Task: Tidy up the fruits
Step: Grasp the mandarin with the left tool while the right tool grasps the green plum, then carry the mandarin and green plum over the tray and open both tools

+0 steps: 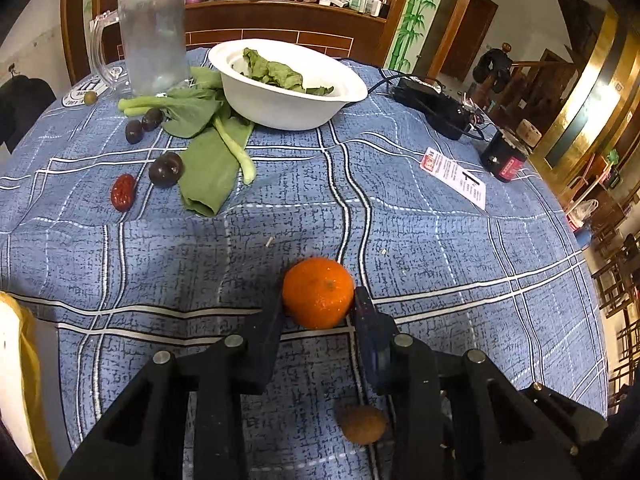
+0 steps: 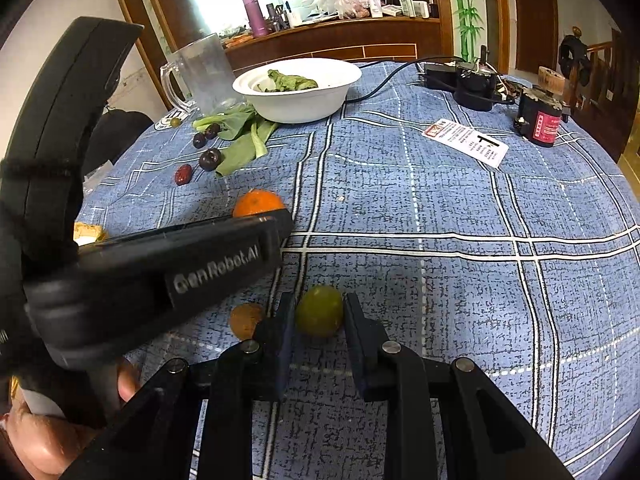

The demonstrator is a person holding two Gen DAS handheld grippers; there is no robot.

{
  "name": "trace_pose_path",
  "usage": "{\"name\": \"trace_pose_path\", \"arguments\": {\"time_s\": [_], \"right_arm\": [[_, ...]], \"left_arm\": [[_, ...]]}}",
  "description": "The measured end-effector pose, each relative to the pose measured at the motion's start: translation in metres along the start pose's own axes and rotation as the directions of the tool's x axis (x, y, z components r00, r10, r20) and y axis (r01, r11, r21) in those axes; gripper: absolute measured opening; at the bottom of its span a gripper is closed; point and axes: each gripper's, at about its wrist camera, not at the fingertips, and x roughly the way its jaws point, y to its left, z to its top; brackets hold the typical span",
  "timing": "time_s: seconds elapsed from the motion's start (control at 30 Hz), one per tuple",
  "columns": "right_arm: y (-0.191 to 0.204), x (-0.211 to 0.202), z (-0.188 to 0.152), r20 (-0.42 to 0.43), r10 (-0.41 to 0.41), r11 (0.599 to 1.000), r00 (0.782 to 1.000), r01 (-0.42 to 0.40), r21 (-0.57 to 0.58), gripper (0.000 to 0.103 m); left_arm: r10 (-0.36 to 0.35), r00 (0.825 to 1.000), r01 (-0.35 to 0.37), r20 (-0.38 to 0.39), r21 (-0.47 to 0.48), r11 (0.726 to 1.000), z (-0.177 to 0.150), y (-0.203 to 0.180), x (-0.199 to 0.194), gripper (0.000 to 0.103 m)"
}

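Nearest, left gripper (image 1: 318, 300): clamped on the orange (image 1: 318, 292), which sits on the tablecloth (image 1: 440, 240).
Right gripper (image 2: 319, 312): pads against a green fruit (image 2: 319, 311) on the cloth.
Between them: a brown fruit (image 2: 245, 320).
Farther back: red date (image 1: 123, 192), dark plums (image 1: 165, 169), leafy greens (image 1: 212, 168), white bowl (image 1: 280, 108).

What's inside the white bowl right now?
The white bowl holds wilted green leaves; no fruit shows. Its near wall hides the bottom, and the leaves cover whatever might lie under them.
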Motion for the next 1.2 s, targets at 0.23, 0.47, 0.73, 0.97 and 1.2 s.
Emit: {"name": "trace_pose_path", "arguments": {"time_s": [0.23,0.47,0.73,0.97,1.2], "right_arm": [[0.003,-0.005,0.001,-0.004,0.015,1.000,1.000,-0.015,0.005,0.026],[0.000,-0.012,0.003,-0.003,0.066,0.997,0.998,-0.066,0.037,0.025],[-0.052,-0.007,0.002,0.045,0.495,0.802,0.868,-0.476,0.360,0.026],[-0.062,-0.014,-0.005,0.118,0.595,0.691,0.795,-0.581,0.431,0.026],[-0.039,-0.040,-0.012,0.117,0.501,0.780,0.857,-0.506,0.368,0.026]], "left_arm": [[-0.036,0.999,0.036,0.014,-0.024,0.999,0.003,0.006,-0.017,0.033],[-0.052,0.997,0.054,0.049,-0.037,0.998,0.001,0.015,-0.046,0.033],[-0.014,0.995,0.024,0.100,-0.096,0.995,-0.038,0.052,-0.113,0.033],[0.007,0.987,0.015,0.160,-0.136,0.991,-0.082,0.075,-0.175,0.033],[0.050,0.975,0.005,0.218,-0.244,0.970,-0.126,0.105,-0.215,0.033]]}}
